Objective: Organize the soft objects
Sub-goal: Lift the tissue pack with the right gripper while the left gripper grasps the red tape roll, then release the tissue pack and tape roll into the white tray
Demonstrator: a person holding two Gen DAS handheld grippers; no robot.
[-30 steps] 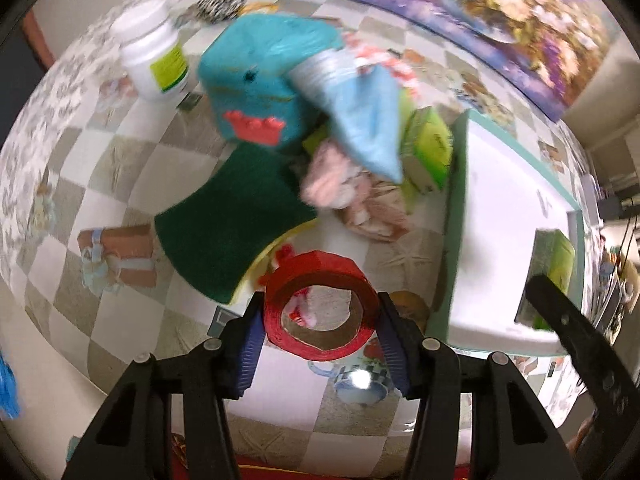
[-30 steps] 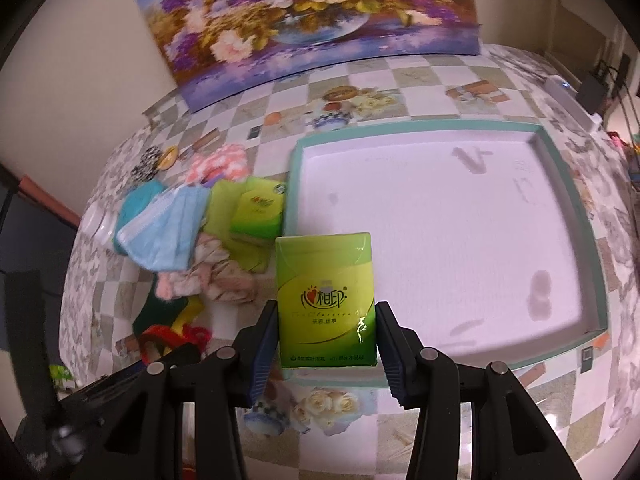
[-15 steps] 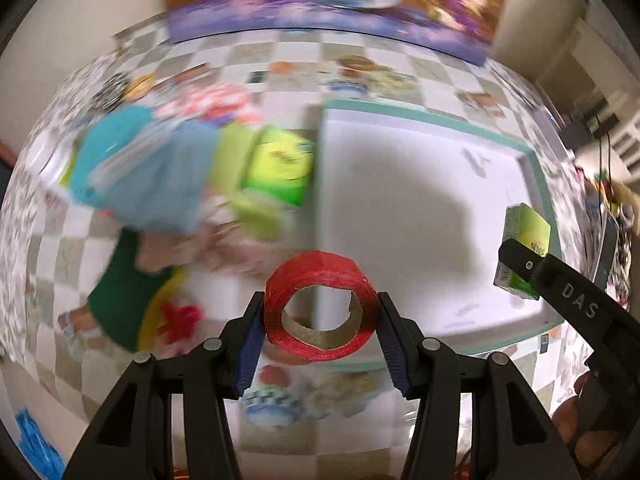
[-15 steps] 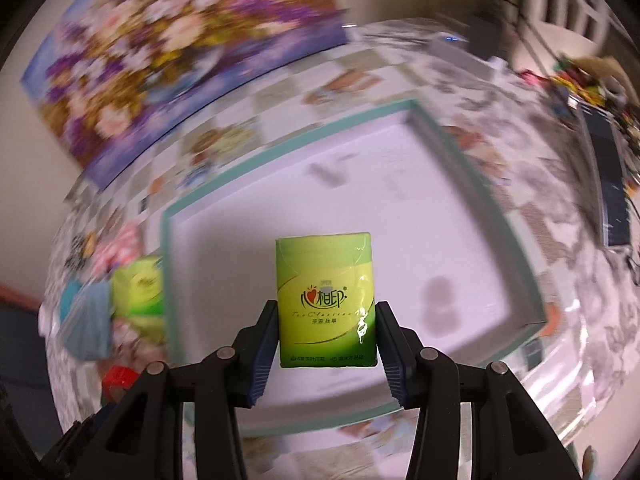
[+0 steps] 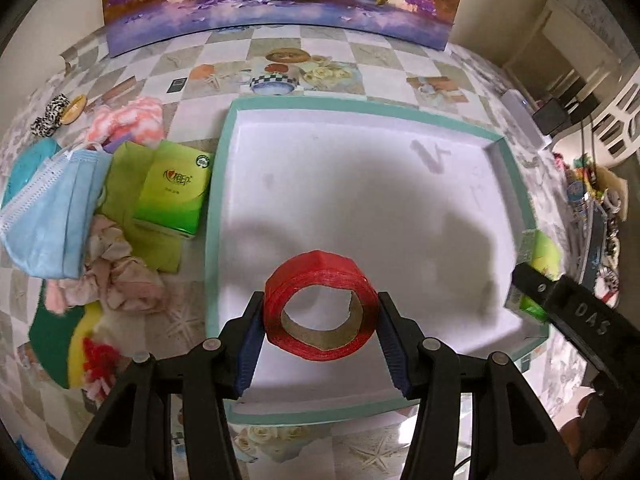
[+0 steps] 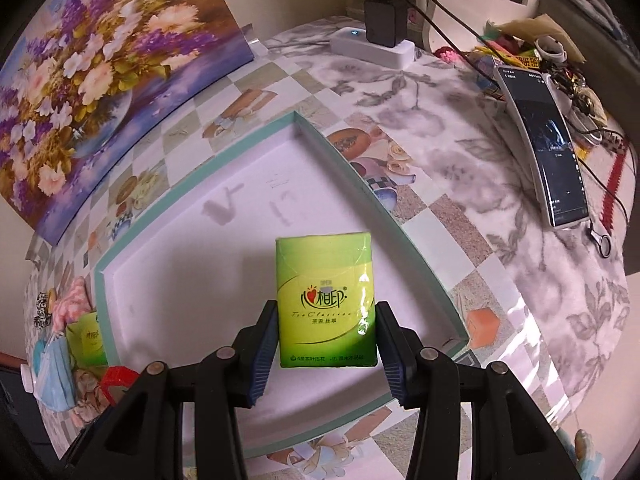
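- Red tape roll with cardboard core (image 5: 320, 305) sits clamped between left gripper (image 5: 320, 350) pads, over the teal-rimmed white tray (image 5: 218, 184).
- Right gripper (image 6: 326, 350) clamps a green tissue pack (image 6: 326, 300) over the tray's 5 o'clock corner.
- Second green tissue pack (image 5: 172, 188) lies at the tray's 9 o'clock.

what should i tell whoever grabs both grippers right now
Left gripper: shut on the red tape roll, above the tray's near side.
Right gripper: shut on a green tissue pack, above the tray's right part.
Tray: white inside, teal rim, nothing in it yet.
Left of the tray lie a second tissue pack, blue face mask, pink cloth, pink fluffy item and green sponge.
Left: set both held things down, then fetch the pile.
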